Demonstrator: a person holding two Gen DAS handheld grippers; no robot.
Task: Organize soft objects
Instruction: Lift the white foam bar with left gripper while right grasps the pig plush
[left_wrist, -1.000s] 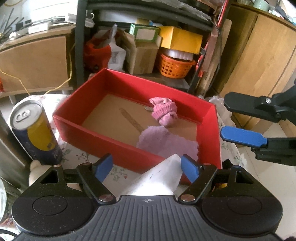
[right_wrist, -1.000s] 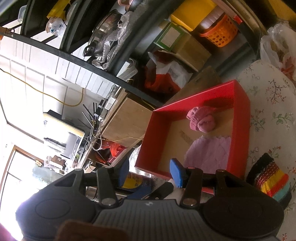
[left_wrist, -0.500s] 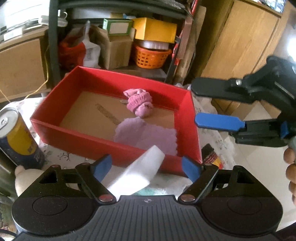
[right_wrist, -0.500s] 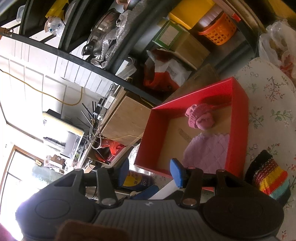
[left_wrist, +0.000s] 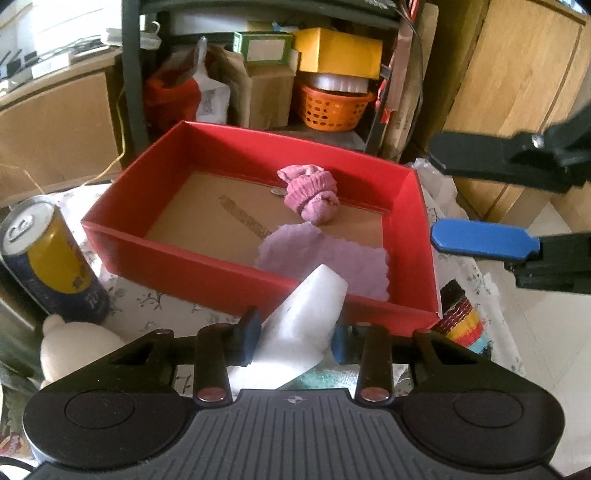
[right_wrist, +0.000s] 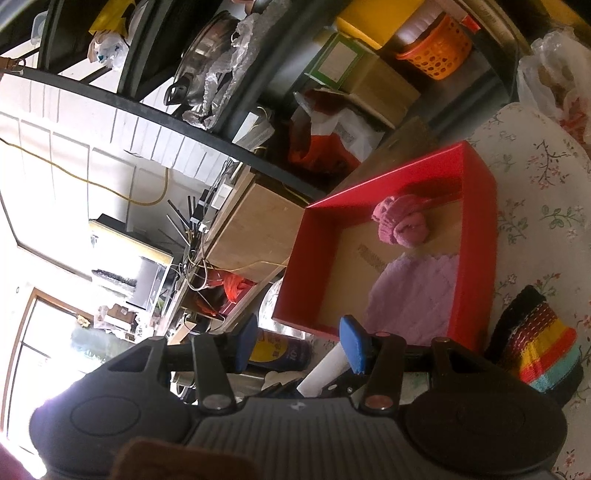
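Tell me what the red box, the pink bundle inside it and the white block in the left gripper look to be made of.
Red box: likely cardboard, smooth matte red walls, bare brown floor.
Pink bundle: knitted fabric, ribbed rows showing, probably rolled socks.
White block: looks like foam or sponge, matte, no weave; uncertain. The left gripper has its jaws closing with the block between them.

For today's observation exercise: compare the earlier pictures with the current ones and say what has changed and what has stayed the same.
The left gripper had its jaws wide apart around the white sponge; now they are closing in against its sides. The right gripper has not changed: jaws apart with nothing between them. The pink sock and purple cloth lie as before in the red box, and the striped knit piece stays beside it.
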